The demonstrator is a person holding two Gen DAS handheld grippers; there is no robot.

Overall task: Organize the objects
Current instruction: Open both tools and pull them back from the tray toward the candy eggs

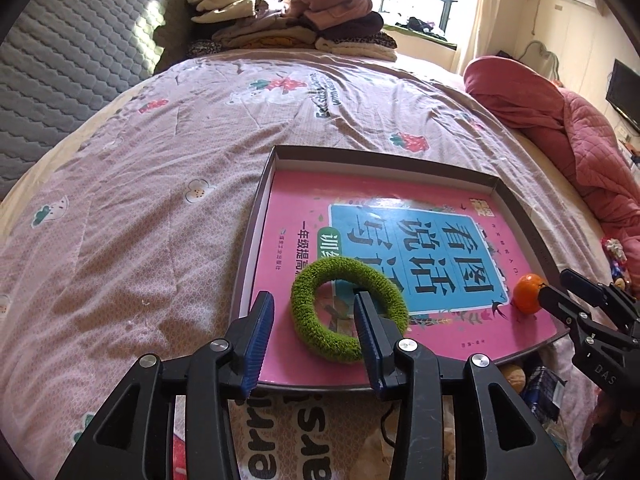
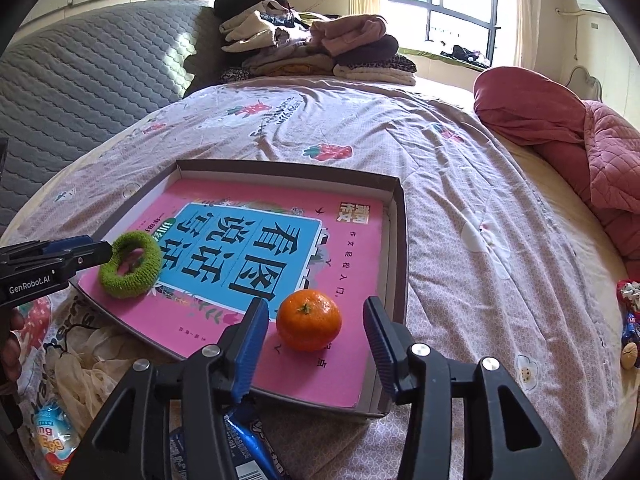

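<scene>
We see the green scrunchie (image 1: pixel 347 312) and orange (image 2: pixel 309 319) lying on the pink book (image 2: pixel 224 304) in the tray (image 2: pixel 400 240). Both the left gripper (image 1: pixel 314 318) and right gripper (image 2: pixel 316 324) are spread, gripping nothing. Scrunchie looks soft and light, so pinch its band; orange looks round, may roll, so squeeze gently across the middle.

A bed (image 1: pixel 160 184) with a pinkish flower-print cover (image 2: pixel 460 184) carries everything. A shallow box lid (image 2: pixel 400 240) lies on it just ahead of both pairs of fingers. Far beyond the fingers sits a pile of folded clothes (image 1: pixel 288 20), and off to their right a bunched red quilt (image 1: pixel 560 120). Snack packets (image 2: pixel 248 448) lie under the right fingers.
</scene>
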